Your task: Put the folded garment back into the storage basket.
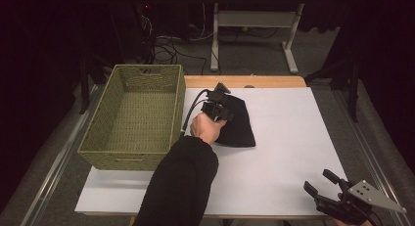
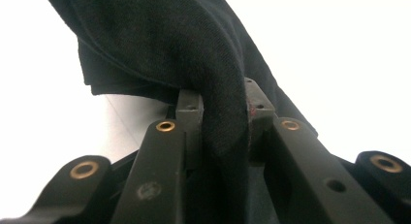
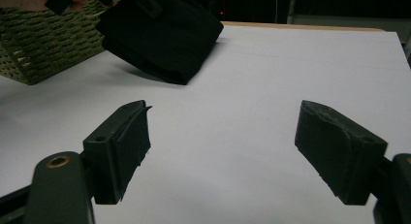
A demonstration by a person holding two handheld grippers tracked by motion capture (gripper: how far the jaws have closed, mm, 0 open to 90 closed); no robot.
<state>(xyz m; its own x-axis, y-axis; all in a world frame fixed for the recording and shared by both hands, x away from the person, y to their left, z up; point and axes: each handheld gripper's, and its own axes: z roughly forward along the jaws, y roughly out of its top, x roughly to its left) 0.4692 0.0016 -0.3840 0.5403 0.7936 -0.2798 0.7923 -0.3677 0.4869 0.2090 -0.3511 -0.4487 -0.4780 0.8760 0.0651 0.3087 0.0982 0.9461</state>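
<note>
Left gripper [image 1: 221, 100] clamps the black cloth [image 1: 240, 125], seemingly lifted; right gripper [image 1: 327, 183] gapes empty.

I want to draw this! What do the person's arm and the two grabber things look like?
The left arm wears a black sleeve. The left gripper is black, with a black cable and brass-coloured rivets. The right gripper is black too, with a grey three-cornered plate on top and worn pads.

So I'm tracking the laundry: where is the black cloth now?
In the high view the black cloth sits left of centre on the white table, just right of the wicker basket, pinched in the left tool.
</note>
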